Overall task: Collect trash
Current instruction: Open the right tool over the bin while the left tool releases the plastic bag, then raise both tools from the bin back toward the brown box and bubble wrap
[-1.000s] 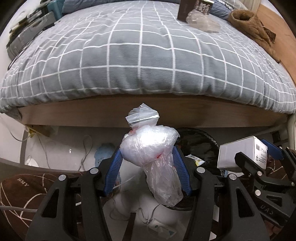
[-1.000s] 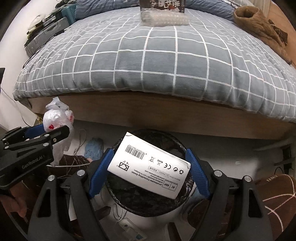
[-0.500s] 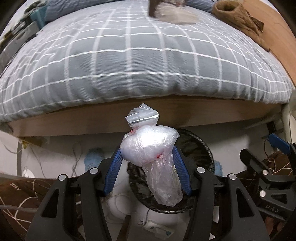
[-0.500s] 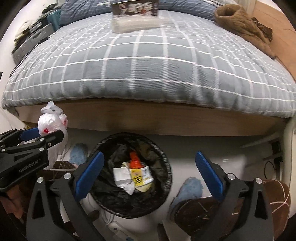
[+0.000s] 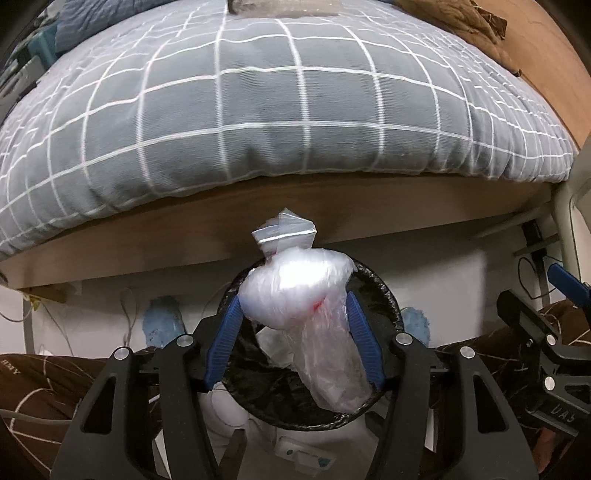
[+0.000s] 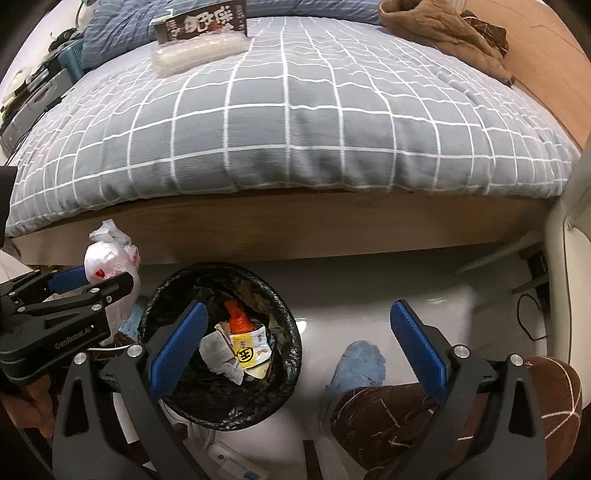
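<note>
A black-lined round trash bin [image 6: 221, 343] stands on the floor just off the bed's [image 6: 295, 129] near edge, already holding wrappers. The right tool [image 6: 295, 343] gapes wide and empty, its jaws having just been opening. The left tool [image 5: 295, 332] pinches a knotted, crumpled clear plastic bag [image 5: 295, 295] over the bin; it looks light, soft and slippery, best held by its bunched middle.

Bed w/ grey checked duvet [image 6: 295, 122] carries dark box [image 6: 201, 20], clear pack [image 6: 199, 51], brown garment [image 6: 443, 33]; bin [image 6: 221, 343] on floor [image 6: 369, 280].
</note>
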{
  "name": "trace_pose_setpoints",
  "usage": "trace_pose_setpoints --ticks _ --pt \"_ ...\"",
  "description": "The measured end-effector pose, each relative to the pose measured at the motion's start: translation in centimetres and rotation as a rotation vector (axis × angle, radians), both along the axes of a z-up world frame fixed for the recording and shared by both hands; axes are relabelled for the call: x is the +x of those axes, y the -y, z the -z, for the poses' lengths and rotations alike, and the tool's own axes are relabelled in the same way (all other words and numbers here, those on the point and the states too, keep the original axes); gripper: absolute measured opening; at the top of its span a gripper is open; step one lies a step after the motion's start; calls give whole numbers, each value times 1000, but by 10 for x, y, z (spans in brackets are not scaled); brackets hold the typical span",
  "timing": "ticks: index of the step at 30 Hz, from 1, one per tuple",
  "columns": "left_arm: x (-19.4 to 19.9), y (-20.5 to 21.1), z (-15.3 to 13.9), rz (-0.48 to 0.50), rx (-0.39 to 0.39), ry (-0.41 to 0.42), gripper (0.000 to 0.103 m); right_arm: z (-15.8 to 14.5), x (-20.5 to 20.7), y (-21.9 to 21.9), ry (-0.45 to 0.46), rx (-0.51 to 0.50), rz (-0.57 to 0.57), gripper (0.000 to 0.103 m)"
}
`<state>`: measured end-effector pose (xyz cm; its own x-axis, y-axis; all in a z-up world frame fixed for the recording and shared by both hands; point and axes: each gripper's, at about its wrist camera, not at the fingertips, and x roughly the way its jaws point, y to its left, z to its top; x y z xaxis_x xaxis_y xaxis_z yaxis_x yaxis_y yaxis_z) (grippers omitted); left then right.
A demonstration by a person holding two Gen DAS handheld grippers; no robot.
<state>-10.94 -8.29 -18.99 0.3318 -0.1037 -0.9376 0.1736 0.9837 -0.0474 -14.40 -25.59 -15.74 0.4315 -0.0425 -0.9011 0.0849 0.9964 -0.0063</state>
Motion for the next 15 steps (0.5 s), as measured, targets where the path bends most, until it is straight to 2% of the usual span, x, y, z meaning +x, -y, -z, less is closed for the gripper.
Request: trace_pose_setpoints --ticks 4,10,15 --pt "3 14 2 10 17 20 74 1 0 4 -2 6 8 95" --pt "0 19 -5 11 32 39 86 -1 1 0 4 8 0 95" --pt "1 6 -17 -15 44 76 95 -8 3 -6 20 6 -10 95"
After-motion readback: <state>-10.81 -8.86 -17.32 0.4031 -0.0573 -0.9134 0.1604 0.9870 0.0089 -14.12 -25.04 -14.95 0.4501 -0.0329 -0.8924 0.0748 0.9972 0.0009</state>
